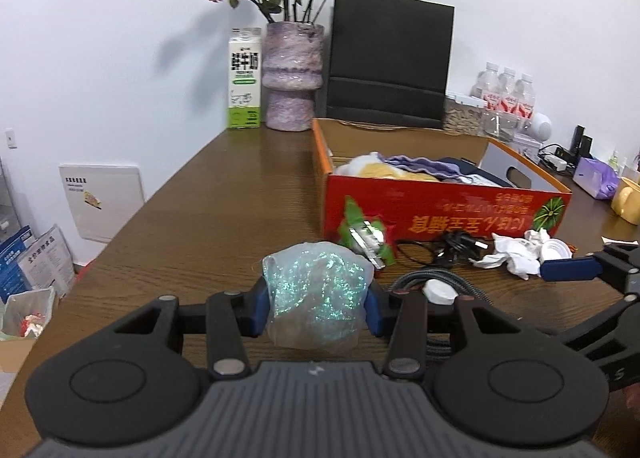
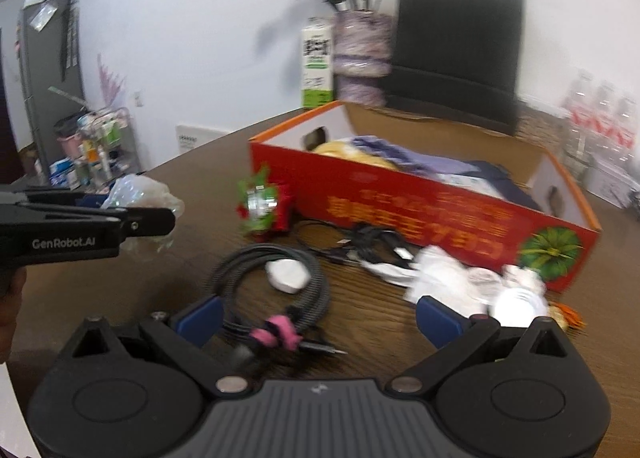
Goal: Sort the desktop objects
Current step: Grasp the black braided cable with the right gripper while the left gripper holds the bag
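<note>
Left hand-held gripper point(image 1: 316, 308) clamped on crinkly iridescent plastic wad point(image 1: 318, 294); right hand-held gripper point(image 2: 316, 320) wide open, empty.

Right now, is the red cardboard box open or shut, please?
Open: the red cardboard box has no lid over it, and cloth items show inside.

Home room, vase point(image 1: 293, 74), milk carton point(image 1: 244, 78)

Wooden table point(image 1: 224, 194); red box point(image 1: 440, 206), cables point(image 2: 276, 290), tissue point(image 1: 516, 254)
</note>
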Demonstrator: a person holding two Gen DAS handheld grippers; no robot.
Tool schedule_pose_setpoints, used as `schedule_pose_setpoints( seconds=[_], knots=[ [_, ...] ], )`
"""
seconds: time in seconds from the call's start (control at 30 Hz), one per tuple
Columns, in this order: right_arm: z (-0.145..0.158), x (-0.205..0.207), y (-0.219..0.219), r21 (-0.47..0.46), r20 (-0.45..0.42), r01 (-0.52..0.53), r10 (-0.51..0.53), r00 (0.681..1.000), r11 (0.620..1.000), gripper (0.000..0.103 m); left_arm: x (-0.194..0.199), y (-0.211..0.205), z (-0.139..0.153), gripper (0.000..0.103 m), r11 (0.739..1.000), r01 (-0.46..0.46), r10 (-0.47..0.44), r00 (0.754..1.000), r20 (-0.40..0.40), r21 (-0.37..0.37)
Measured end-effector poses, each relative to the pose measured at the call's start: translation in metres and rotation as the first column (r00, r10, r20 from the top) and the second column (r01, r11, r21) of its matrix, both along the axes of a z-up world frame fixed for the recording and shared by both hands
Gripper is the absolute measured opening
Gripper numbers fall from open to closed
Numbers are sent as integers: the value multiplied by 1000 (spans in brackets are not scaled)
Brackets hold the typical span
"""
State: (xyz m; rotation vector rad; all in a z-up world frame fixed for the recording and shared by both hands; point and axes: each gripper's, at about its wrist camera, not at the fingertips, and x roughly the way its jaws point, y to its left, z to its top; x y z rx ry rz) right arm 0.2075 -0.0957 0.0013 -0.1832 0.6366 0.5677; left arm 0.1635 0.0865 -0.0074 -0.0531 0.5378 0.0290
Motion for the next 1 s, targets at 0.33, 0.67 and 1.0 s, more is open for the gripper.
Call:
schedule_pose_setpoints(
  seconds=[0.33,0.67,1.0],
  knots=[
    [-13,7,44,-41,-34,-46,44,998,998,103,-7,23,-2,46,1000,-25,25,1000,-7,-10],
    [-24,23,54,-48,-82,-25,21,996,999,103,-3,30,-7,46,1000,-19,19,1000,-21,-25],
    [-23,21,51,-33,-53,-32,30,998,999,89,-2,33,-11,47,999,-24,23,999,-30,-44]
  ],
)
